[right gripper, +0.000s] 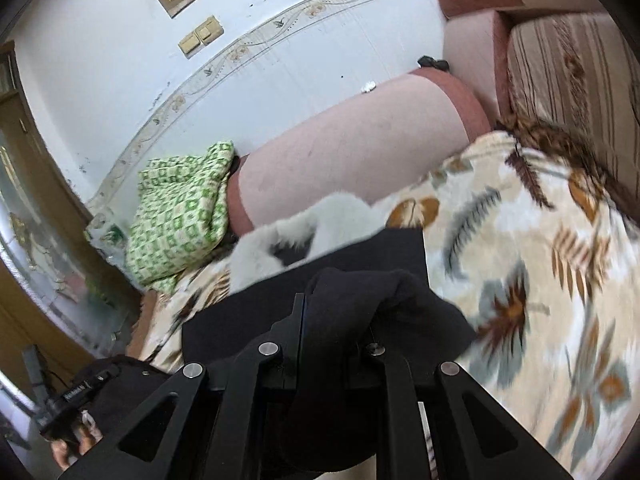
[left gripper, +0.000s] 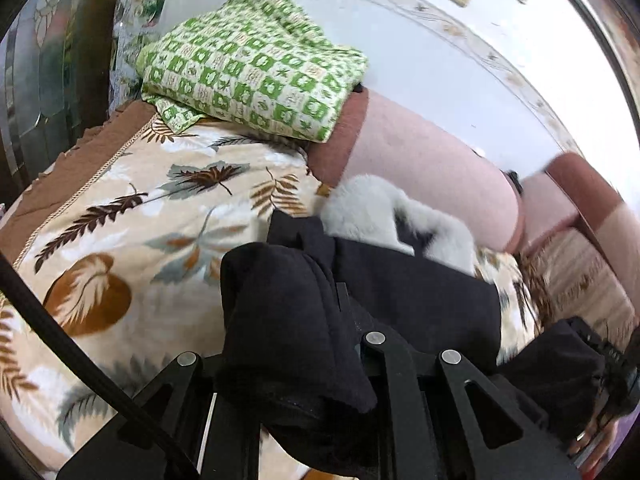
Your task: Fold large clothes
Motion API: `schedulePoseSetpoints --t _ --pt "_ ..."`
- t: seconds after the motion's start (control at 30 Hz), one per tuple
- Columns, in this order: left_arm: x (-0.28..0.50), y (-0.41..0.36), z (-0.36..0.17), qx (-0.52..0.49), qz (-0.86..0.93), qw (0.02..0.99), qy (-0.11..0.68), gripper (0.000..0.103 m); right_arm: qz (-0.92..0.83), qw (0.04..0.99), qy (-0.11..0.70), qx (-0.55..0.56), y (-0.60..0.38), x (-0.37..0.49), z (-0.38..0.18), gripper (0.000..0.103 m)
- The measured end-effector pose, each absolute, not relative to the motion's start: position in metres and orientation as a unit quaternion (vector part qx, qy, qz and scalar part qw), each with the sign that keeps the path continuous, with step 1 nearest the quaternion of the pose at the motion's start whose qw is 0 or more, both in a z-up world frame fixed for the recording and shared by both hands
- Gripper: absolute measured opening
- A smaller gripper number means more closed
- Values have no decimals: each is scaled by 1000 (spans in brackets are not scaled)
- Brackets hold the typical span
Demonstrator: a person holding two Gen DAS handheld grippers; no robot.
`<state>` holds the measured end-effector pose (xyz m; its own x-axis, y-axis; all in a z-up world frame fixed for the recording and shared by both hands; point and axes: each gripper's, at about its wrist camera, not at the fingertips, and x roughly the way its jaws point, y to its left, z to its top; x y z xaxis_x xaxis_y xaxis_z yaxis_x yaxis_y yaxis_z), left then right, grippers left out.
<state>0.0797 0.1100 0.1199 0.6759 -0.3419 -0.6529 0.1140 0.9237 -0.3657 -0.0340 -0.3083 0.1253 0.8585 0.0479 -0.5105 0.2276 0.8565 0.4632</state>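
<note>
A black garment (left gripper: 416, 292) with a white fur collar (left gripper: 372, 208) lies on a leaf-print blanket (left gripper: 132, 216) over a sofa seat. My left gripper (left gripper: 312, 312) is shut on a bunched fold of the black garment, which drapes over its fingers. In the right wrist view the black garment (right gripper: 360, 256) and fur collar (right gripper: 288, 232) lie ahead, and my right gripper (right gripper: 340, 312) is shut on another bunched edge of it. Each gripper's fingertips are hidden by cloth.
A folded green checked cloth (left gripper: 252, 68) rests on the pink sofa back (left gripper: 424, 168), and shows in the right wrist view (right gripper: 180, 216). A white wall (right gripper: 280, 52) stands behind. A striped cushion (right gripper: 568, 72) is at the right. A wooden door frame (right gripper: 48, 184) is at the left.
</note>
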Motion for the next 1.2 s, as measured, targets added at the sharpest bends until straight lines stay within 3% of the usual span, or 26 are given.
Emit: schedulePoseSetpoints --t 0.23,0.6,0.7,0.93,1.03,1.13,1.17,1.2 --pt "191 92 104 -155 -88 882 436 14 -100 922 290 237 -331 57 119 13" --pt "294 45 30 -139 -44 857 494 20 -166 888 364 228 -360 168 35 13" --pt "305 45 17 -162 -56 847 503 26 -171 877 376 244 -370 180 11 13" --pt "283 72 54 -225 -112 853 457 64 -152 849 386 327 -391 184 -10 18" --pt "248 83 95 -186 -88 896 394 73 -137 861 378 312 -389 174 11 26" --pt "210 91 126 -138 -57 922 358 74 -146 879 351 289 -387 153 43 51" --pt "190 96 135 -124 -47 929 346 74 -160 887 335 276 -387 144 55 69" --pt "179 101 139 -121 -41 932 340 75 -174 893 322 263 -386 137 64 77"
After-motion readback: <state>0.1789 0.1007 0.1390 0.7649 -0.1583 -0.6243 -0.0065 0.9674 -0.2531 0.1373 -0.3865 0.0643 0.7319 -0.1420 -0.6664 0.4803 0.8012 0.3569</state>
